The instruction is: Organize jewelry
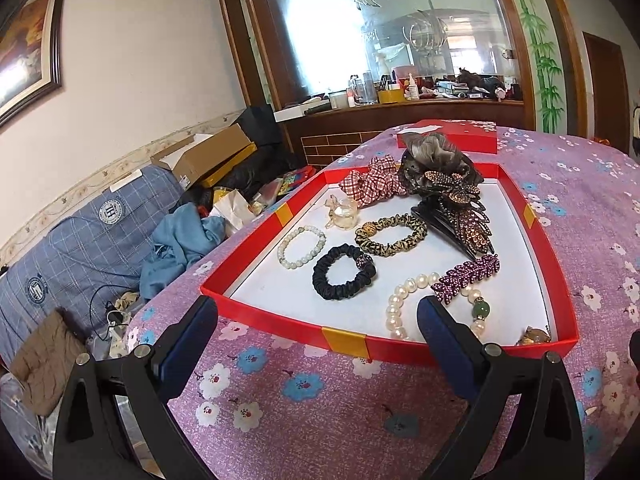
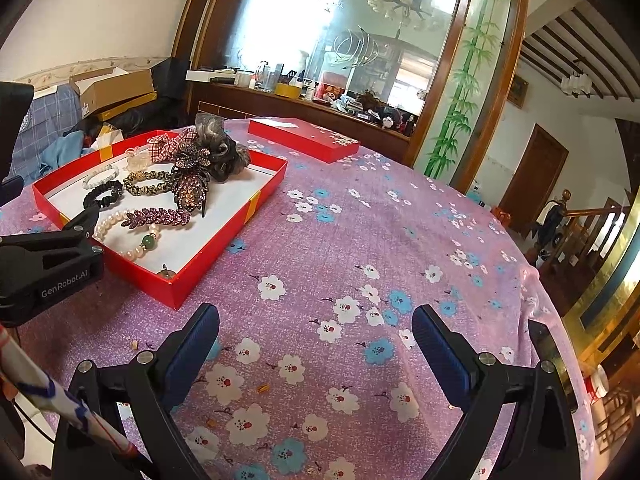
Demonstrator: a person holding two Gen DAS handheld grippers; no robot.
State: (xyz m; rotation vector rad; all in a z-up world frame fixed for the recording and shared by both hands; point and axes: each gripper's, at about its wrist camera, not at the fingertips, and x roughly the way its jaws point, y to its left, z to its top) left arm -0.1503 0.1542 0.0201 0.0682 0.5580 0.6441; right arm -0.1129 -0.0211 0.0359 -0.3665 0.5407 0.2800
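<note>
The left gripper (image 1: 318,312) finger hides part of the pearl bracelet (image 1: 400,300).

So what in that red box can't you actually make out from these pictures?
- Pearl bracelet: the left tool finger hides part of its loop in the left wrist view.
- Amber piece: cut by the red box wall in the left view; half hidden in the right.
- Gray hairpiece: butterfly clip covers its front.

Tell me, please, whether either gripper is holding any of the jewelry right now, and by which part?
Nothing is held. The left gripper is open at the near edge of the red box, and the right gripper is open over bare tablecloth.
</note>
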